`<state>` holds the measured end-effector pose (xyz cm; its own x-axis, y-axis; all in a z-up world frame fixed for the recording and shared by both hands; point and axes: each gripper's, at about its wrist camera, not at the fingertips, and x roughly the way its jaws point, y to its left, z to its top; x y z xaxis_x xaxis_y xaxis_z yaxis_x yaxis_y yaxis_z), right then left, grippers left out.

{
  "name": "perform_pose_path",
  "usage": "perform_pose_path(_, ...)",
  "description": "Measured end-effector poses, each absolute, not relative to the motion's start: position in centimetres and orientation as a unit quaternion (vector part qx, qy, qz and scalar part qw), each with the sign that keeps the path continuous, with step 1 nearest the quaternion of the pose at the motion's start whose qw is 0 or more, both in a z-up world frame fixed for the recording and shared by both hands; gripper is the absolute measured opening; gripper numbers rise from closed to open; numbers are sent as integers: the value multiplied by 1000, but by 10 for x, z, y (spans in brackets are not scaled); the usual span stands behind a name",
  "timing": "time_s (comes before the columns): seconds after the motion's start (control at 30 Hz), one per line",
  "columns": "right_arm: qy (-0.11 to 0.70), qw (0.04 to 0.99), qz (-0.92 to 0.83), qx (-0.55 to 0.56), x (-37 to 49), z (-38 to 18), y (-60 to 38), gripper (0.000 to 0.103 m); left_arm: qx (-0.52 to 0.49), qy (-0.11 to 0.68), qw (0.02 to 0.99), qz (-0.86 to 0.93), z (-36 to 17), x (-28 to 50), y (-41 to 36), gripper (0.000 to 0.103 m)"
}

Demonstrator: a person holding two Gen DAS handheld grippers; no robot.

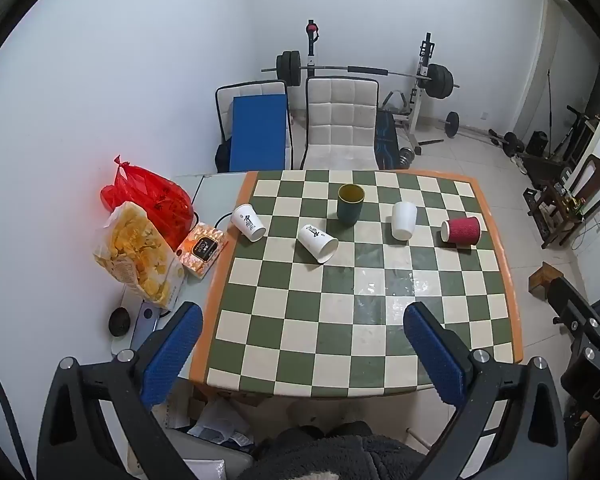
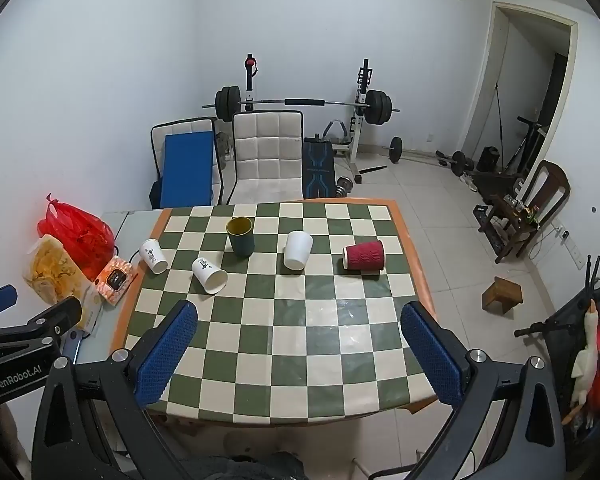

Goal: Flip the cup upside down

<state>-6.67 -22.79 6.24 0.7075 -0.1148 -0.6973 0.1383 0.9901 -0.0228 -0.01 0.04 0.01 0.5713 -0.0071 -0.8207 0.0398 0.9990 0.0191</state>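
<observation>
Here, from my left wrist camera, I log five cups on the checkered table [image 1: 364, 320]: a dark green cup [image 1: 350, 205] upright, mouth up, its yellow inside showing nothing; a plain white cup [image 1: 403, 220] tilted; a red ribbed cup [image 1: 460, 231] on its side; two printed white cups [image 1: 317, 243] [image 1: 248, 222] on their sides, the second at the table's left edge. Beside the table: a red bag [image 1: 148, 196], a bag of yellow chips [image 1: 138, 254], an orange box [image 1: 202, 250]. My left gripper [image 1: 302, 326] hangs over the near table edge, fingers wide apart, holding nothing.

From the right wrist camera I see the same cups. My right gripper [image 2: 298, 326] hangs likewise, fingers spread wide, empty. Only this view shows a small wooden stool [image 2: 502, 294] on the floor.
</observation>
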Motion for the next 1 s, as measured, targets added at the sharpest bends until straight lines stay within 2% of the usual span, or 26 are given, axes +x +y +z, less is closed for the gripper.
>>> perform_pose_path(1.0, 371, 926, -62, 24, -73, 73, -225, 103, 21, 454, 891, -10, 16, 3, -2, 103)
